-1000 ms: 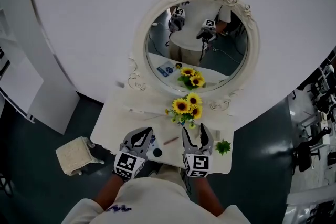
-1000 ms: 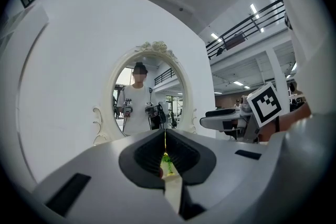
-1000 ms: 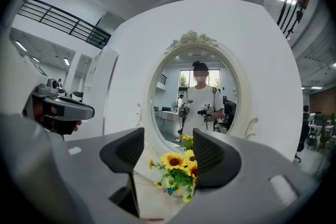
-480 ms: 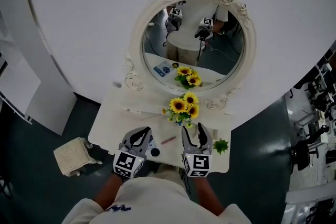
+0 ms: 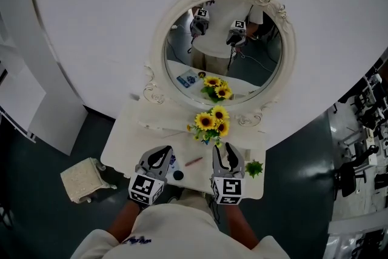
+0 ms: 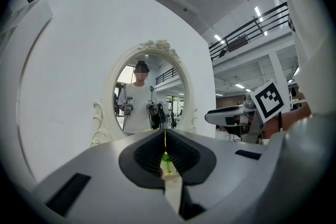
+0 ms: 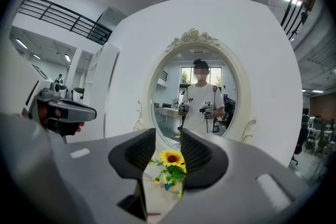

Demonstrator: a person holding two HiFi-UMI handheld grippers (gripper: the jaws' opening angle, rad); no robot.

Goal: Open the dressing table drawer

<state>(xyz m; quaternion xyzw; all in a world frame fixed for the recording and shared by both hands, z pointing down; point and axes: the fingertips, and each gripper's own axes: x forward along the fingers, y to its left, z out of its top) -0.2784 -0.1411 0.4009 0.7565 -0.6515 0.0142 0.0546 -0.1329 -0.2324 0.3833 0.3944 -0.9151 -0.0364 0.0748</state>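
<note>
The white dressing table (image 5: 130, 148) stands against the wall under an oval mirror (image 5: 224, 51). Its drawer front is hidden below the tabletop edge and my body. Both grippers hover level over the table's near edge. My left gripper (image 5: 160, 153) is shut with nothing in it, its jaws meeting in a thin line in the left gripper view (image 6: 165, 138). My right gripper (image 5: 225, 151) has its jaws closing, with a gap still between them and nothing held (image 7: 168, 140). Through that gap I see the sunflower bunch (image 7: 170, 161).
Sunflowers (image 5: 212, 124) stand at the table's middle. A small dark round item (image 5: 178, 175), a pink stick (image 5: 194, 161) and a green leafy piece (image 5: 254, 168) lie near the front edge. A white stool (image 5: 85, 179) sits on the floor at the left, beside a white cabinet (image 5: 30, 100).
The right gripper's jaws have narrowed from wide apart to about half. Both hands have stayed in place, and the left gripper has stayed shut.
</note>
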